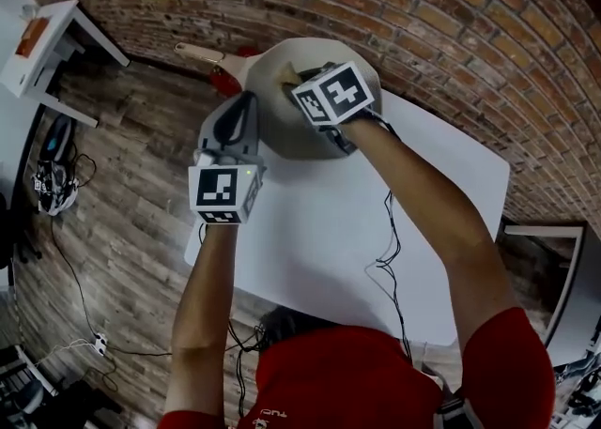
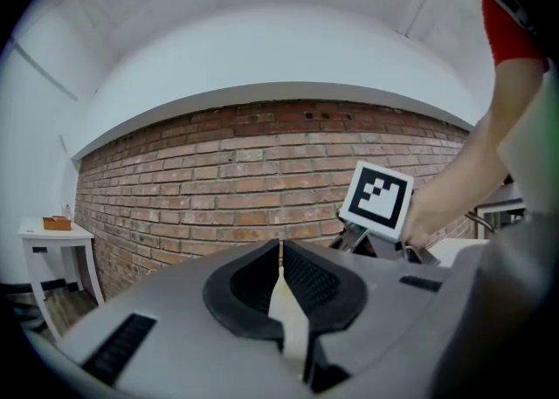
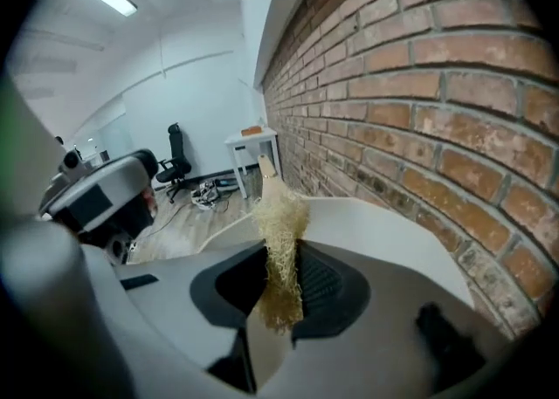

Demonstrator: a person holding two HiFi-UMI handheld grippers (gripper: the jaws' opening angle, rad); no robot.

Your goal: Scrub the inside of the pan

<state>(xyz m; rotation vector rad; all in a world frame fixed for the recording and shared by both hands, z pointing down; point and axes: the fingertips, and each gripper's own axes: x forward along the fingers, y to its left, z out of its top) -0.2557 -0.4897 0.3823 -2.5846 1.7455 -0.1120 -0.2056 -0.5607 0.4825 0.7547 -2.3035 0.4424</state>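
Note:
A cream pan (image 1: pixel 286 131) with a wooden handle (image 1: pixel 202 53) stands at the far end of the white table (image 1: pixel 376 230). My left gripper (image 1: pixel 246 106) is shut on the pan's near left rim; in the left gripper view the thin cream rim (image 2: pixel 286 306) sits pinched between the jaws. My right gripper (image 1: pixel 299 84) reaches into the pan from the right and is shut on a straw-coloured fibrous scrubber (image 3: pixel 279 240). The pan's pale wall (image 3: pixel 384 227) curves round the scrubber, and the handle (image 3: pixel 265 167) pokes up beyond it. The scrubber's contact with the pan is hidden.
A brick wall (image 1: pixel 451 14) runs close behind the table. A white side table (image 1: pixel 38 38) stands at the far left, with cables (image 1: pixel 56 183) on the wooden floor. An office chair (image 3: pixel 175 157) stands far off.

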